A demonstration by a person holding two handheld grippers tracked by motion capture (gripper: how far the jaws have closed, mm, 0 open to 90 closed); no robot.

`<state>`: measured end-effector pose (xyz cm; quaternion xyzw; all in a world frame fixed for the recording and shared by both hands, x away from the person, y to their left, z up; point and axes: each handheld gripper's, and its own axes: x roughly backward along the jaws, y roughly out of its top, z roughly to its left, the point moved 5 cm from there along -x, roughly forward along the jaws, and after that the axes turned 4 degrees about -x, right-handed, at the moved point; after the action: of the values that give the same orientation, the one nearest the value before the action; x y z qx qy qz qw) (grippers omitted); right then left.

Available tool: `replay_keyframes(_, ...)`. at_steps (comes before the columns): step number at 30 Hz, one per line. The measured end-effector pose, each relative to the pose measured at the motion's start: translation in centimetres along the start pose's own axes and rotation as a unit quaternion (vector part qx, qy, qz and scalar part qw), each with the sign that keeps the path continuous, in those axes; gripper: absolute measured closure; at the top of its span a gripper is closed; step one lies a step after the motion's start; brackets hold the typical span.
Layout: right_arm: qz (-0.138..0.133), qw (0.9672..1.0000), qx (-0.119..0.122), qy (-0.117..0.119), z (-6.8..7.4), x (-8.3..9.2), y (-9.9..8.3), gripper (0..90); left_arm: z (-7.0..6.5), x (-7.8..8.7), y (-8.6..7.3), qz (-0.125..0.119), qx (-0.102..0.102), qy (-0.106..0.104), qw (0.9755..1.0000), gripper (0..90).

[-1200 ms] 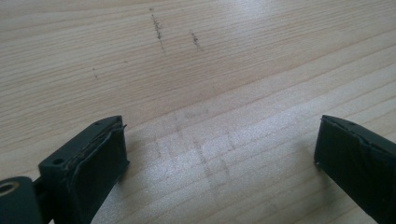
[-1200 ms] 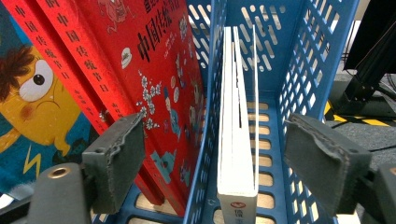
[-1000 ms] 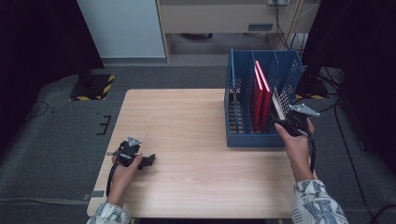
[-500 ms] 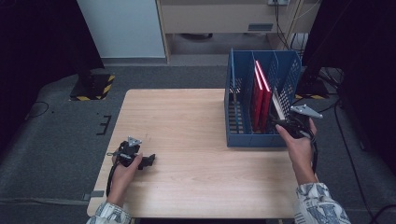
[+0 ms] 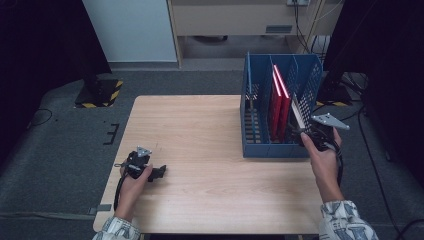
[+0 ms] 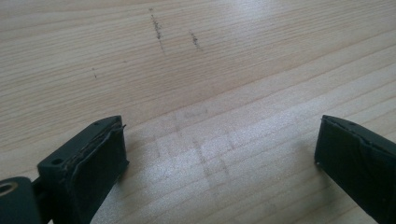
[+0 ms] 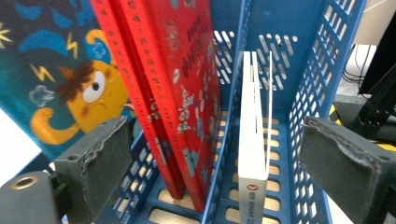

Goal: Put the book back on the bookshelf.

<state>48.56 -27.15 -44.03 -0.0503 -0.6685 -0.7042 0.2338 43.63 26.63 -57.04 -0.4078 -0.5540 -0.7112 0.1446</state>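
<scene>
A: Right gripper (image 5: 306, 134) sits at the near end of the blue perforated plastic file rack (image 5: 257, 107), which stands at the right side of the pale wooden counter (image 5: 210, 145). The jaws have just been opening and stand wide apart, pressing on nothing.

B: And the thin white book (image 7: 253, 135)?

A: Standing upright on its edge in the rack's right-hand slot, spine towards us, between the jaws but clear of both pads. It looks freshly slotted in.

B: Its neighbours?

A: Two red hardback books (image 7: 173, 84) lean in the next slot, across the blue divider. A teal picture book with a yellow cartoon face (image 7: 65, 79) stands further left in the right gripper view.

B: So how to finish this well?

A: I'd say back the gripper straight out along the slot, keeping the jaws wide so neither pad drags the white book's spine. It's thin and has room either side, so a nudge could tip it against the mesh wall.

B: Left side?

A: Left gripper (image 5: 152, 172) rests low on the counter near the front left corner, jaws wide open over bare wood, holding nothing. It's well away from the rack.
</scene>
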Motion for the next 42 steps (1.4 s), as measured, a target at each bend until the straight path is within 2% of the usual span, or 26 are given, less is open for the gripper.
replay_keyframes(9,-0.001,0.9998,0.01,0.018,1.2,0.7,0.2,8.3,0.0,0.0,0.0,0.0,0.0,0.0,1.0,1.4)
replay_keyframes(17,0.002,0.999,0.028,0.035,3.1,1.3,0.2,7.4,0.0,0.0,0.0,0.0,-0.001,0.0,1.0,1.2)
replay_keyframes(20,0.002,0.9985,0.035,0.041,4.1,1.5,0.3,7.4,0.0,0.0,0.0,0.0,-0.001,0.0,1.0,1.0)
replay_keyframes(21,0.002,0.998,0.039,0.05,4.8,1.6,0.3,7.4,-0.1,0.0,0.0,0.0,-0.001,0.0,1.0,1.0)
replay_keyframes(23,0.003,0.9978,0.04,0.053,5.0,1.6,0.3,7.3,-0.1,0.0,0.0,0.0,-0.001,0.0,1.0,1.0)
replay_keyframes(25,0.005,0.9968,0.046,0.065,6.1,1.7,0.4,6.7,-0.1,0.0,0.0,-0.001,-0.001,-0.001,1.0,1.0)
replay_keyframes(26,0.005,0.9968,0.046,0.065,6.1,1.7,0.4,6.7,-0.1,0.0,0.0,-0.001,-0.001,-0.001,1.0,1.0)
replay_keyframes(27,0.004,0.9963,0.047,0.072,6.9,1.7,0.5,6.7,-0.1,0.0,0.0,-0.001,-0.001,-0.001,1.0,1.0)
replay_keyframes(37,0.014,0.9931,0.061,0.099,9.6,1.6,0.5,6.5,-0.1,0.0,0.0,-0.001,-0.001,-0.001,1.0,0.9)
replay_keyframes(39,0.015,0.9927,0.063,0.102,9.8,1.6,0.4,6.5,-0.1,0.0,0.0,-0.001,-0.001,-0.001,1.0,0.9)
replay_keyframes(42,0.019,0.9909,0.069,0.114,11.0,1.5,0.3,6.4,-0.1,0.0,0.0,-0.001,-0.001,-0.001,1.0,0.8)
